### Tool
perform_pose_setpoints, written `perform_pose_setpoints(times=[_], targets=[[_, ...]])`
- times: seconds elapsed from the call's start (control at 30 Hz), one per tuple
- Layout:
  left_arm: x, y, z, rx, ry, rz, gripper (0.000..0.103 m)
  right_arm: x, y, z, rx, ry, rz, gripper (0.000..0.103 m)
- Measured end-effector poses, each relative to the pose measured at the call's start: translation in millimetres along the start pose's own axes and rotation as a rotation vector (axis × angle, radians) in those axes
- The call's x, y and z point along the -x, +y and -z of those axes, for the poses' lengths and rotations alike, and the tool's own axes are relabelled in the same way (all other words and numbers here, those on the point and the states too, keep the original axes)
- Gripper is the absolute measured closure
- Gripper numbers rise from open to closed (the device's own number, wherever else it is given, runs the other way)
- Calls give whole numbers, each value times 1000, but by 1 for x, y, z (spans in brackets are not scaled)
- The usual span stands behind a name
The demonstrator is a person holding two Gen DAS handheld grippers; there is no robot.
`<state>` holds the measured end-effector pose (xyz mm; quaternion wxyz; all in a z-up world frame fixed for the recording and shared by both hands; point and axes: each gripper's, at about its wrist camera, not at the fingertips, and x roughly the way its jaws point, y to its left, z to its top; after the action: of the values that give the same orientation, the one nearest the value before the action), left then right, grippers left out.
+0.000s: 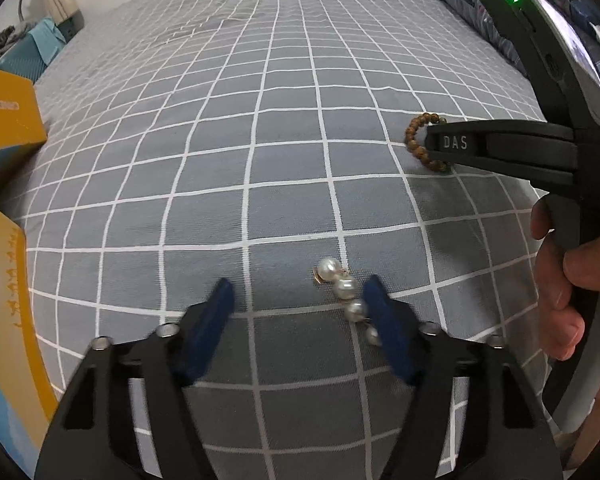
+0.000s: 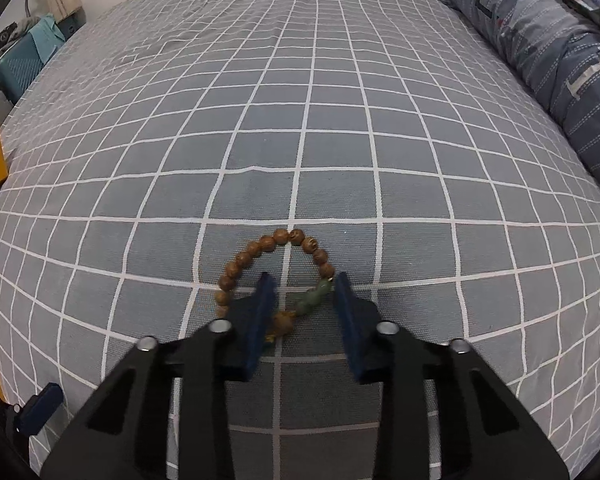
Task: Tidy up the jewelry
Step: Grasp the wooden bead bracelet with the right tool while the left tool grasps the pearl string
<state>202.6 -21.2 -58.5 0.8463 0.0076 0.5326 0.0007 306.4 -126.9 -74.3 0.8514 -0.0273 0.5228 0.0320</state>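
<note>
Both claws angled steeply down over the bed (image 2: 300, 120), grey sheet with white grid. Left claw (image 1: 300, 300) stands about half open; pearl piece (image 1: 346, 292) lies just inside its right-hand finger (image 1: 388, 328), a short string of white pearls with gold links, long axis running away from the claw, near end tucked against that finger. The piece sits off-centre in the gap, nothing pinched yet. Right claw (image 2: 304, 292) is narrower, straddling the near arc of the wooden bead bracelet (image 2: 276, 276): brown beads in a ring, a few green ones between the fingers. Pads look close to the beads; firm contact I cannot confirm. Yellow box (image 1: 8, 128) sits well apart at the bed's left edge, likely the destination.
</note>
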Motion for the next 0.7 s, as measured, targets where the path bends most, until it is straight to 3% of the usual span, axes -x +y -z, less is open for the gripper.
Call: perform_pose_setpoints(times=[0.1,0.13,0.17,0.3,0.7], targets=[[0,2,-1,-6,15,-3,70,0,1,0,-3,0,2,90],[2,3,-1,-7,17,-19,85,0,0,0,-10,1,1,96],[1,7,-3,-6,20,-29,92,0,-1,0,-17,2,-4,96],[4,16,-5,15,20,17,92,2,-2,1,-50,2,-17,96],[10,23,-10,25,-7,22,92,13,4,2,-61,-22,-6,96]])
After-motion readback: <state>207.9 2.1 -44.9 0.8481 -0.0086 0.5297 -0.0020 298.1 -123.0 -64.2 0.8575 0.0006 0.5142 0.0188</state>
